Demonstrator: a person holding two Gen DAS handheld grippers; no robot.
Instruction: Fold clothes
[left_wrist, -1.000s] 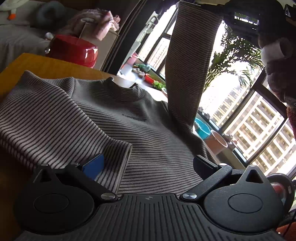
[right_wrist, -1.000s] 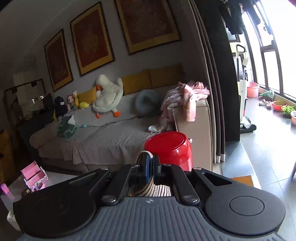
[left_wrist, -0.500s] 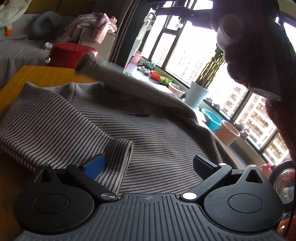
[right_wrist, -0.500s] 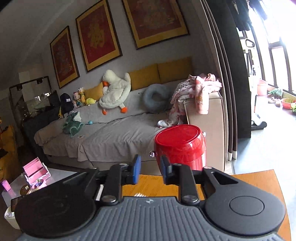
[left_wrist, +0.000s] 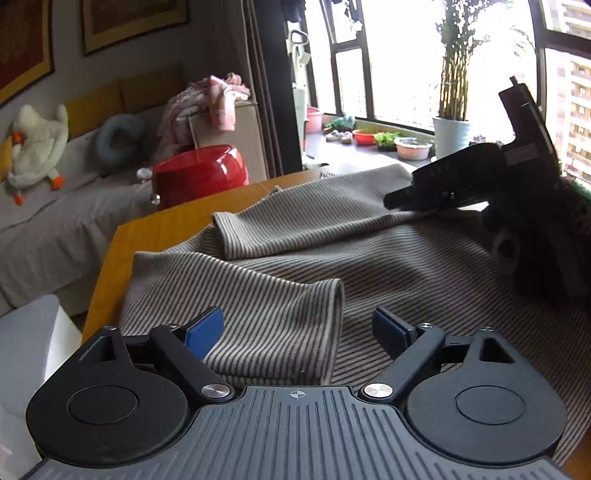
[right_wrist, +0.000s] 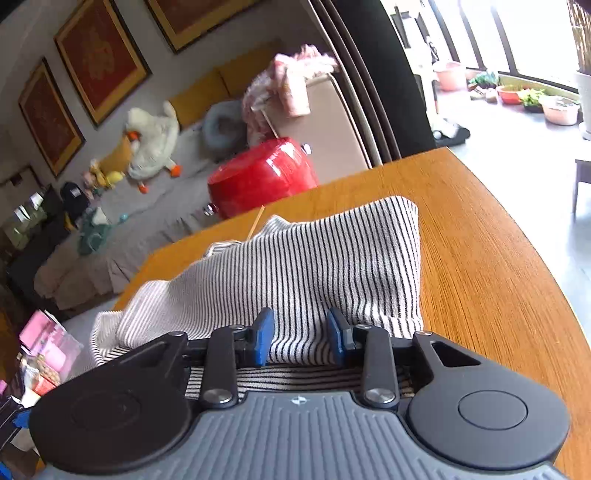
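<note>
The wooden table (right_wrist: 480, 258) carries a ribbed, thin-striped sweater (left_wrist: 406, 266) reaching toward its far edge, both sleeves folded across the body. No print is readable on it. The left gripper (left_wrist: 297, 325) hangs spread wide over a cuff, empty. The right gripper (right_wrist: 300, 338) is parted, its blue pads (right_wrist: 263, 334) resting on the fabric.

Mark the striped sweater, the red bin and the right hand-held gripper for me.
striped sweater (left_wrist: 406, 266), left wrist view, on the flat body panel.
red bin (right_wrist: 262, 177), right wrist view, on its glossy side.
right hand-held gripper (right_wrist: 300, 339), right wrist view, midway between its blue fingertips.
</note>
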